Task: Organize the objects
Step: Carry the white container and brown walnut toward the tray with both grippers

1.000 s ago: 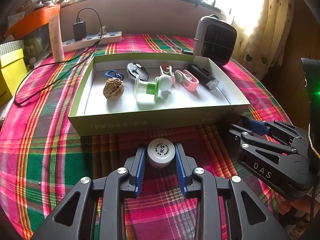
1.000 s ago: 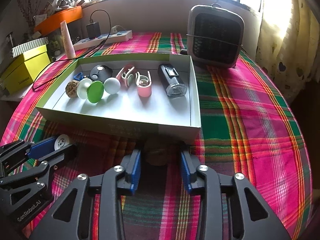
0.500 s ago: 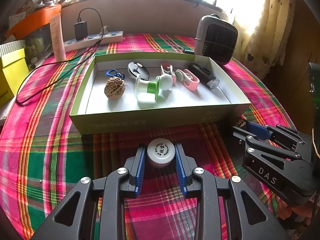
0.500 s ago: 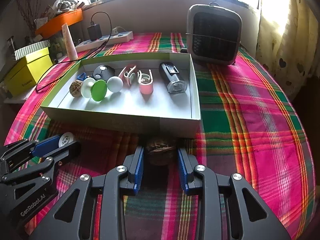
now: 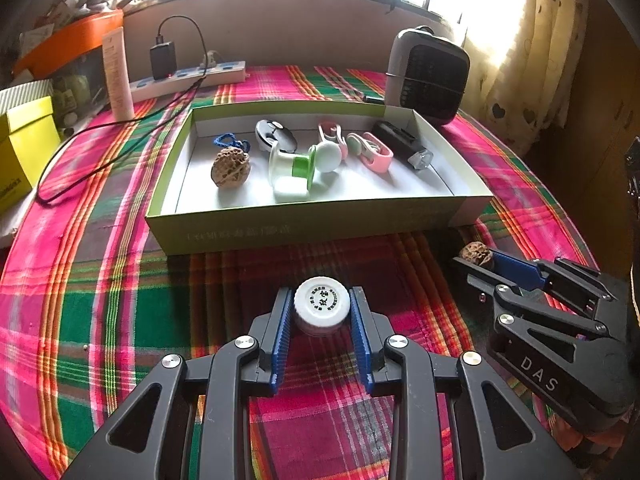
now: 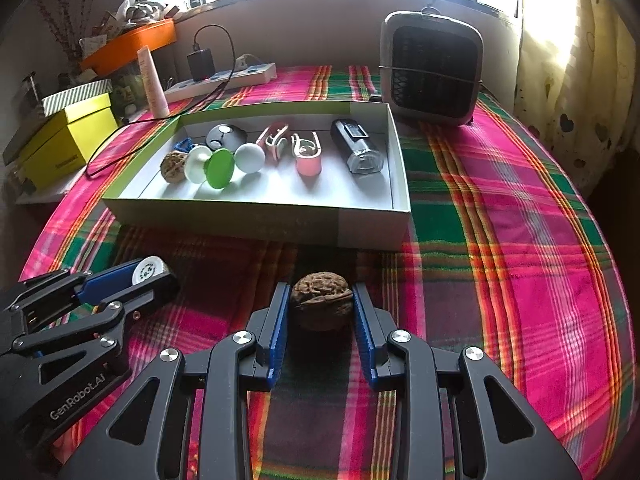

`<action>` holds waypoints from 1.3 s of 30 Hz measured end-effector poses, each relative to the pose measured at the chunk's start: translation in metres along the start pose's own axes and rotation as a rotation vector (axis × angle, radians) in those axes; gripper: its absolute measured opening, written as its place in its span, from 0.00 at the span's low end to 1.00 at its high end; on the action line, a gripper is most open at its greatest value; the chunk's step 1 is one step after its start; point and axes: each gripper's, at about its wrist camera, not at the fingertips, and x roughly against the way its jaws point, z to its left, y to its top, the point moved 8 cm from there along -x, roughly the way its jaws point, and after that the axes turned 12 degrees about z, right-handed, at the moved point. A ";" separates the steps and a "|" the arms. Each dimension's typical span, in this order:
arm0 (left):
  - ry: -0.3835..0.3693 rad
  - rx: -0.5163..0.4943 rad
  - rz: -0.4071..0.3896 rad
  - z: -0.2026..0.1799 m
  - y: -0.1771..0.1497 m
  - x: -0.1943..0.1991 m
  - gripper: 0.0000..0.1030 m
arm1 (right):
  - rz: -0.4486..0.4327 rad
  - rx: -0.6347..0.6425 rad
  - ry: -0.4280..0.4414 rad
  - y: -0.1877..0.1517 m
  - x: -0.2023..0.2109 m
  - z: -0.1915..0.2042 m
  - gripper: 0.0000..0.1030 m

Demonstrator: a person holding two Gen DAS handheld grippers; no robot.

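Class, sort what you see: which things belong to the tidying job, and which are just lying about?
Job:
- white-capped bottle in left claw
- walnut in right claw
- open box

Lying about:
- heater
- power strip
- yellow box

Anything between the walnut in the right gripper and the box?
Only the near wall of the open green cardboard box stands ahead of the brown wrinkled walnut held in the right gripper; it needs lifting over. Free floor lies front right inside.

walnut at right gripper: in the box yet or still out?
Out. The walnut sits between the right gripper pads, in front of the box wall, over the plaid cloth.
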 end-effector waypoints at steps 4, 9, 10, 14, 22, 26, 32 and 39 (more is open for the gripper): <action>-0.001 -0.001 -0.009 -0.002 0.000 0.004 0.26 | -0.007 0.002 0.005 -0.002 0.004 0.001 0.31; -0.001 -0.009 -0.016 -0.005 -0.001 0.008 0.26 | -0.016 -0.001 0.010 -0.005 0.009 0.002 0.31; 0.000 -0.011 -0.017 -0.006 -0.001 0.008 0.26 | -0.016 -0.001 0.011 -0.006 0.009 0.002 0.31; 0.003 -0.017 -0.025 -0.009 -0.002 0.012 0.26 | -0.022 -0.001 0.014 -0.007 0.012 0.003 0.31; 0.013 -0.027 -0.044 -0.013 0.000 0.020 0.26 | -0.040 -0.008 0.014 -0.008 0.020 0.000 0.31; 0.017 -0.029 -0.054 -0.014 0.002 0.023 0.26 | -0.047 -0.012 0.014 -0.007 0.023 -0.002 0.31; 0.017 -0.026 -0.065 -0.014 0.007 0.025 0.25 | -0.053 -0.019 0.014 -0.005 0.024 -0.005 0.31; -0.023 -0.013 -0.056 -0.005 0.000 0.024 0.25 | -0.057 -0.028 0.020 -0.008 0.026 -0.008 0.31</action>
